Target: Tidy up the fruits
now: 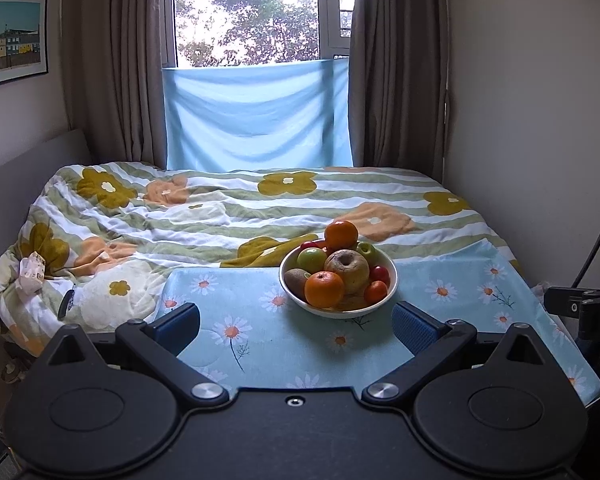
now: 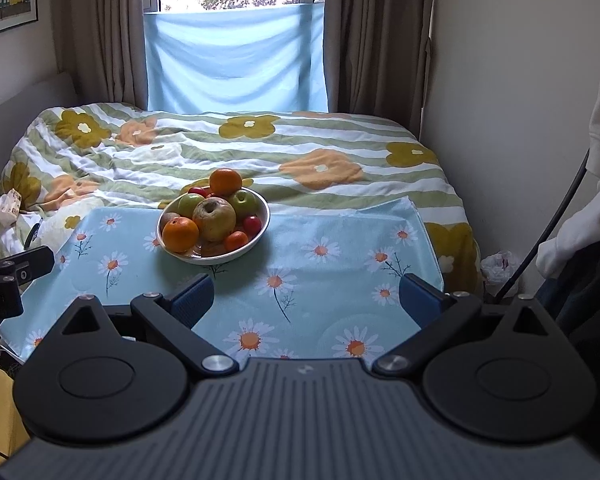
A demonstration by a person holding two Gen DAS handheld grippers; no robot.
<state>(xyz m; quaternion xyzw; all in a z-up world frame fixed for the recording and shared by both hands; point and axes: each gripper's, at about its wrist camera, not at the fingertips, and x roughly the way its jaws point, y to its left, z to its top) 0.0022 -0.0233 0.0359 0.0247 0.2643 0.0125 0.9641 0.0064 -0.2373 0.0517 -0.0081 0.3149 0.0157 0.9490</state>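
Note:
A white bowl (image 1: 388, 286) stands on a light-blue daisy cloth (image 1: 240, 320). It is heaped with oranges (image 1: 324, 289), a brownish apple (image 1: 347, 266), green apples, a kiwi and small red fruits. My left gripper (image 1: 296, 326) is open and empty, just short of the bowl. In the right wrist view the bowl (image 2: 260, 228) sits ahead and to the left, with the brownish apple (image 2: 214, 219) in the middle. My right gripper (image 2: 306, 298) is open and empty over the cloth (image 2: 340, 248), right of the bowl.
The cloth lies on a bed with a flowered, striped duvet (image 1: 180, 220). A crumpled packet (image 1: 31, 270) lies at the bed's left edge. A wall (image 2: 500, 100) runs along the right. Curtains and a window stand behind. The other gripper shows at the frame edge (image 1: 584, 306).

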